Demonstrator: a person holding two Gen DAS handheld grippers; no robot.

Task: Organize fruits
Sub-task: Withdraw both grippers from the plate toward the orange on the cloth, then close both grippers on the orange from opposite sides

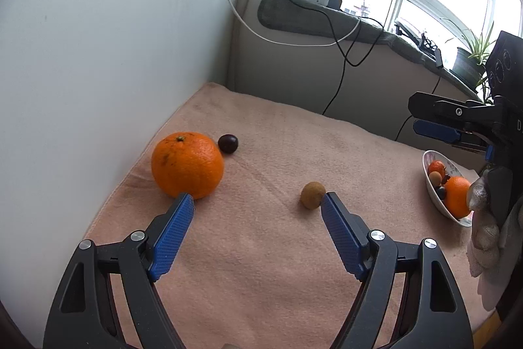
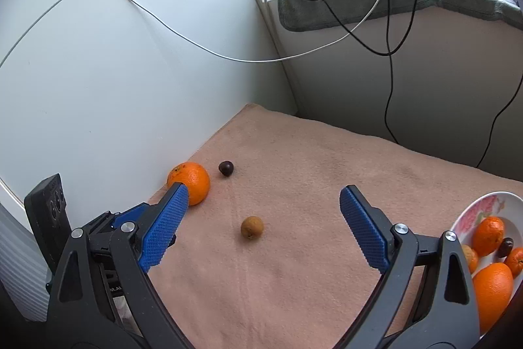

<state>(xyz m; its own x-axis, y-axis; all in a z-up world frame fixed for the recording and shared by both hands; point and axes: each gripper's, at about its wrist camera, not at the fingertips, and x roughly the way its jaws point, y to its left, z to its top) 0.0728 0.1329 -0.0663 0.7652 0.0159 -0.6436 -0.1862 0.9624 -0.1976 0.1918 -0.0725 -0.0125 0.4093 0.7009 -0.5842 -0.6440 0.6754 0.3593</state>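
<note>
A large orange lies on the pink cloth near the wall, with a dark plum just behind it and a small brown fruit to its right. My left gripper is open and empty; its left fingertip is by the orange, its right by the brown fruit. In the right wrist view the orange, plum and brown fruit lie ahead of my right gripper, open and empty. A flowered bowl at the right holds several fruits; it also shows in the left wrist view.
A white wall borders the cloth on the left. A ledge with a grey mat, chargers and hanging cables stands behind. The right gripper's body hangs above the bowl.
</note>
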